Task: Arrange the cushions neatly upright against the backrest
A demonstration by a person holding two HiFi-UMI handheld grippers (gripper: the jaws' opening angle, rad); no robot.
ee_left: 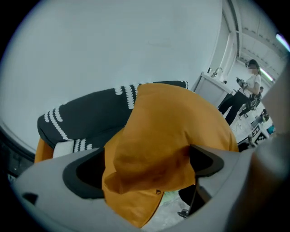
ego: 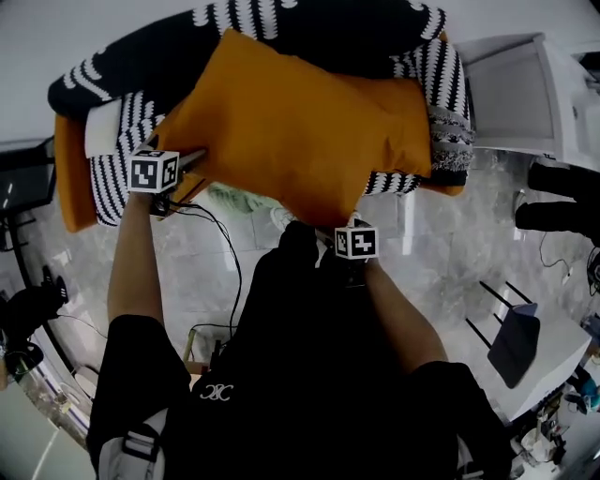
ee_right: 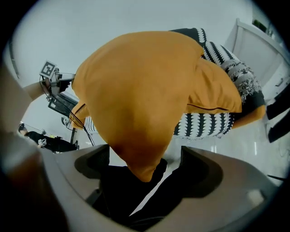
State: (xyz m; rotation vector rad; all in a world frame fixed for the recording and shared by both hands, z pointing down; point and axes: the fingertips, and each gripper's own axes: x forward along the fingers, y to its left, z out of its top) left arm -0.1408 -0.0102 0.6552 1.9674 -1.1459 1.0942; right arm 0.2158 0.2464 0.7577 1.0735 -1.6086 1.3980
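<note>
A big orange cushion [ego: 300, 131] lies tilted across an orange armchair [ego: 71, 178], with black-and-white patterned cushions [ego: 281, 19] behind it along the backrest. My left gripper [ego: 192, 161] is at the cushion's left corner. In the left gripper view that corner [ee_left: 154, 154] sits between wide jaws of the left gripper [ee_left: 145, 168] and brushes the right pad. My right gripper [ego: 354, 230] is at the cushion's near bottom corner. That corner [ee_right: 140, 149] hangs loose between the right gripper [ee_right: 145, 165], with gaps on both sides.
A fringed black-and-white cushion [ego: 442, 112] rests on the chair's right side. A white cabinet [ego: 511, 94] stands to the right, with someone's black shoes [ego: 562, 197] beside it. Cables [ego: 220, 248] trail over the marble floor. A person [ee_left: 248, 88] stands by a far counter.
</note>
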